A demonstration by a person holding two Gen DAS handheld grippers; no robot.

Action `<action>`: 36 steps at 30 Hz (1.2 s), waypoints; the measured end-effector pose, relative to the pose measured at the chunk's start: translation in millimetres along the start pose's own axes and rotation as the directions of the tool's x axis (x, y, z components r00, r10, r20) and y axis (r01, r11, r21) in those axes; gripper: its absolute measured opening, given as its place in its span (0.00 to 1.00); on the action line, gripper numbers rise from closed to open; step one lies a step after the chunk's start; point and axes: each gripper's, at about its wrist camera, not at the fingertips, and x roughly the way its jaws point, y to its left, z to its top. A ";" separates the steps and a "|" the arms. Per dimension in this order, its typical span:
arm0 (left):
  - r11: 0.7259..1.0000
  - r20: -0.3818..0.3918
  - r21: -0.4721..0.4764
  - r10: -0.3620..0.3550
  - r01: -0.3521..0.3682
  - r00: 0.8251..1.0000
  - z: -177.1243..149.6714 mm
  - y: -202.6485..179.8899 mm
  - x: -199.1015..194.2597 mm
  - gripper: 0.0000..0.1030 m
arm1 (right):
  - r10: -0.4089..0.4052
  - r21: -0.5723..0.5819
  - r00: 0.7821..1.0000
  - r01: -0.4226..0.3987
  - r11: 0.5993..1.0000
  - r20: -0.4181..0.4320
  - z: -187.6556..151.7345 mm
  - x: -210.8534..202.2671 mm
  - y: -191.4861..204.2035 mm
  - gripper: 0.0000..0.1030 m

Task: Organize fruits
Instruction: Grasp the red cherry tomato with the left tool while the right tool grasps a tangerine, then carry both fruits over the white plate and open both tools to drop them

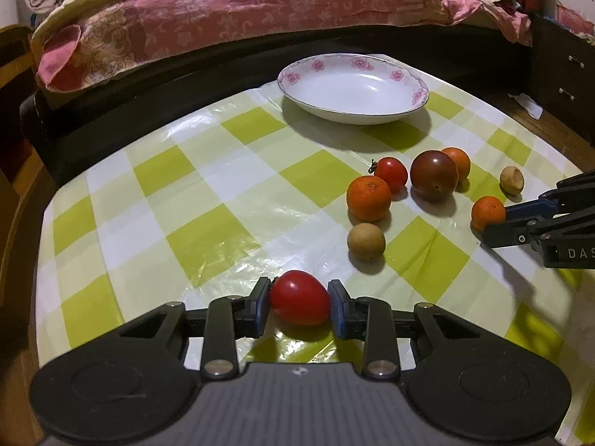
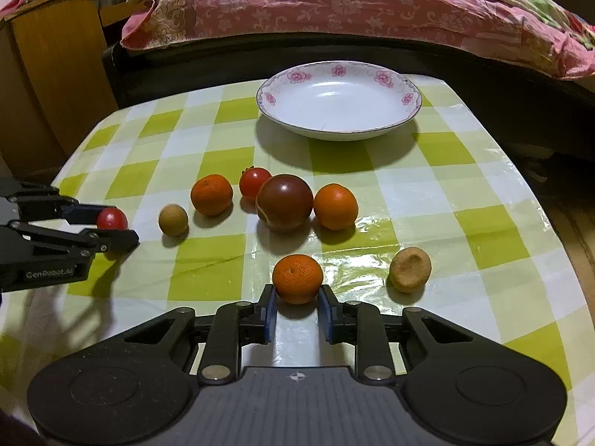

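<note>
A smooth, glossy red tomato (image 1: 300, 298) is seated between the fingers of the left gripper (image 1: 299, 306), with both blue pads in contact with its sides; the tomato rests on the desk (image 1: 223, 223) at the near left edge. A small mandarin (image 2: 297, 278) with pitted orange peel is bracketed by the fingers of the right gripper (image 2: 297, 310), which are closed against its sides while it sits on the desk near the front centre.

The remaining fruit is located between the grippers and the plate. A large dark red-brown tomato (image 2: 284, 202) is flanked by a second mandarin (image 2: 335, 206) on its right and a cherry tomato (image 2: 254, 182) with a dry stem behind its left side; both appear to touch it. A third mandarin (image 2: 212, 194) lies to the left, and a round tan longan (image 2: 173, 219) lies further left. A second, dented longan (image 2: 410, 269) lies just beside the held mandarin, to its right.

A shallow white plate (image 2: 338, 70) with a pink floral rim is positioned at the far side of the desk, well apart from the fruit; nothing is contained in it.

The desk is covered with a glossy plastic cloth in a green-and-white check. A bed with a pink floral quilt (image 2: 334, 3) runs behind the desk, and wooden furniture (image 2: 48, 74) is seen at the far left.

Both grippers are held low and roughly level, fingers pointed toward the plate.
</note>
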 end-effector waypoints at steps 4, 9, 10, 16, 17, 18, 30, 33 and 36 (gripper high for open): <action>1.000 0.004 -0.011 -0.019 0.019 1.000 -0.4 -1.9 -2.9 0.39 | -0.001 -0.013 1.000 0.001 1.000 0.011 1.7 -1.5 3.3 0.19; 0.998 0.035 -0.037 -0.040 0.041 0.999 6.1 -1.5 -10.4 0.39 | 0.001 -0.016 0.999 -0.001 1.000 0.036 2.8 -6.9 3.0 0.18; 0.998 0.046 -0.043 -0.043 0.045 0.998 8.6 -1.6 -12.5 0.39 | 0.004 -0.015 0.999 -0.003 1.000 0.047 3.6 -9.4 3.0 0.18; 0.996 0.082 -0.046 -0.068 0.072 0.994 22.1 -6.5 -16.1 0.39 | 0.025 0.004 0.997 -0.025 1.000 0.068 10.1 -15.1 2.0 0.18; 0.996 0.085 -0.045 -0.072 0.076 0.994 25.0 -8.5 -14.8 0.39 | 0.031 0.009 0.997 -0.032 0.999 0.070 11.7 -16.0 1.7 0.18; 0.995 0.087 -0.046 -0.079 0.083 0.993 28.3 -10.2 -13.3 0.39 | 0.034 0.012 0.997 -0.035 0.999 0.075 13.5 -17.2 1.6 0.18; 0.991 0.164 -0.059 -0.108 0.119 0.980 102.7 -11.5 13.8 0.39 | 0.020 0.028 0.990 -0.024 0.999 0.137 67.8 -7.0 -19.2 0.18; 0.991 0.174 -0.064 -0.105 0.117 0.979 116.8 -13.2 26.1 0.39 | 0.005 0.028 0.989 -0.010 1.000 0.149 83.1 7.5 -27.9 0.18; 0.992 0.167 -0.047 -0.107 0.117 0.980 124.3 -17.3 39.5 0.39 | 0.003 0.038 0.988 -0.009 0.999 0.157 95.2 21.0 -36.4 0.18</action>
